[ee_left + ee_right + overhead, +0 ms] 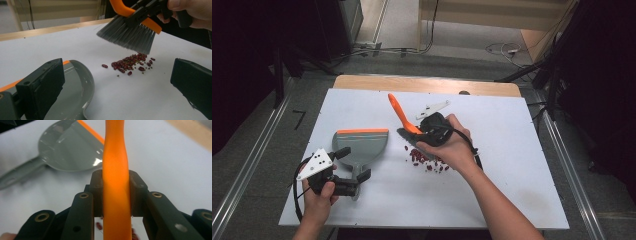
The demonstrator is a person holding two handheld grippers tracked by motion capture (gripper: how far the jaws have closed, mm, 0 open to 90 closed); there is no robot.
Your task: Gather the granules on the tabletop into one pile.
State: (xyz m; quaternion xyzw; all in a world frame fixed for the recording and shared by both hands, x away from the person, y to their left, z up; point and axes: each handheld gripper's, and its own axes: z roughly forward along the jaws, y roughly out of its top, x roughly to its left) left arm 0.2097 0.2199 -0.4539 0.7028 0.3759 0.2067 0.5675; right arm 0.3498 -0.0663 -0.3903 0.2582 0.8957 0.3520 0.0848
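White table top (512, 150), wooden edge (427, 84) behind, cables (499, 48) on grey floor (462, 40)

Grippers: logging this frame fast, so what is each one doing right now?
Left hand-held gripper: open, jaws either side of the dustpan handle.
Right hand-held gripper: shut on the brush.

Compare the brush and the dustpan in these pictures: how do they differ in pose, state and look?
1. The brush is lifted off the table, its bristles hanging above the red beans; the dustpan lies flat on the table.
2. The right gripper is clamped on the brush's orange handle; the left gripper stands open by the dustpan's handle.
3. The brush has soft grey bristles; the dustpan is a hard scoop.

Both are grey with orange parts.
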